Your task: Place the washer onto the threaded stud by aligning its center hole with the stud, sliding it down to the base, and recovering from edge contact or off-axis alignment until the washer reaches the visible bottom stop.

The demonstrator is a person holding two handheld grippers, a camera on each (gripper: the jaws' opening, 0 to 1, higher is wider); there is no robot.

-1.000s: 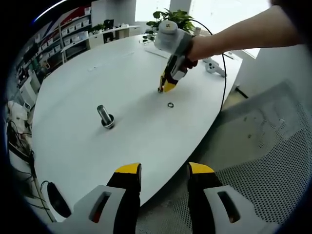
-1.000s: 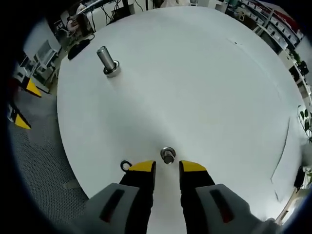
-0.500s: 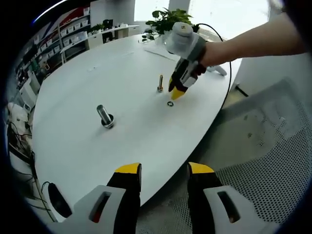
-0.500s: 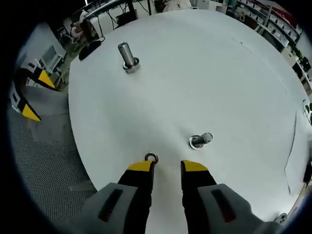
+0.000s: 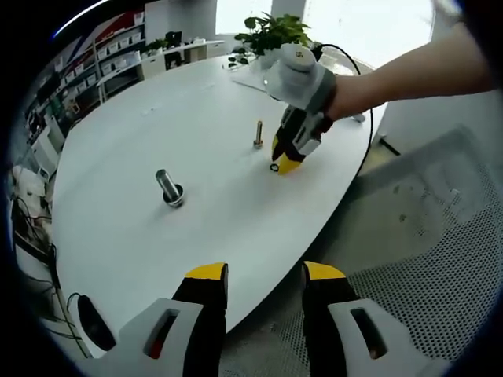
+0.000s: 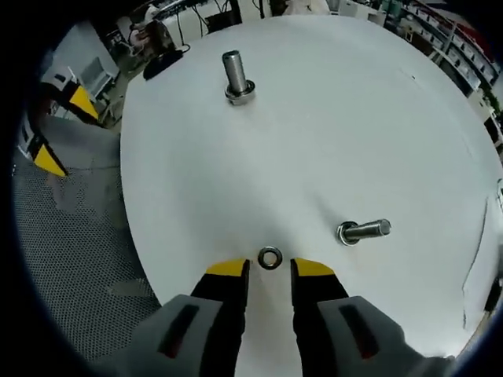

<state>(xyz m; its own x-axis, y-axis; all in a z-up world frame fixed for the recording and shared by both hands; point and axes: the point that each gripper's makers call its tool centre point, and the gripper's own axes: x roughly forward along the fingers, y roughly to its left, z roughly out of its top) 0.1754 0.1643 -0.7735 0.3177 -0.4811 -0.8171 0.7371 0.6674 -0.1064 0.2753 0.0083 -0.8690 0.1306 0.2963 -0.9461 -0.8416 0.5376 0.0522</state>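
The washer (image 6: pixel 269 258) is seen lying flat on the white table (image 6: pixel 330 133), a small metal ring with a round hole. In the right gripper view it sits just past the yellow tips of the right gripper (image 6: pixel 268 269), in line with the gap between the two jaws. The jaws are a little way apart and nothing is held in them. The thin threaded stud (image 6: pixel 363 231) is found near the washer, off to one side, standing on its wide base. A thicker metal bolt (image 6: pixel 235 77) is seen far from the washer, across the table.

In the left gripper view the washer (image 5: pixel 274 167) is seen touching the tips of the right gripper (image 5: pixel 288 163), which is held by a person's hand. The thin stud (image 5: pixel 258 134) stands just beyond the washer. The left gripper (image 5: pixel 265 275) is kept far from the washer, by the table edge, with its jaws wide apart and holding nothing.
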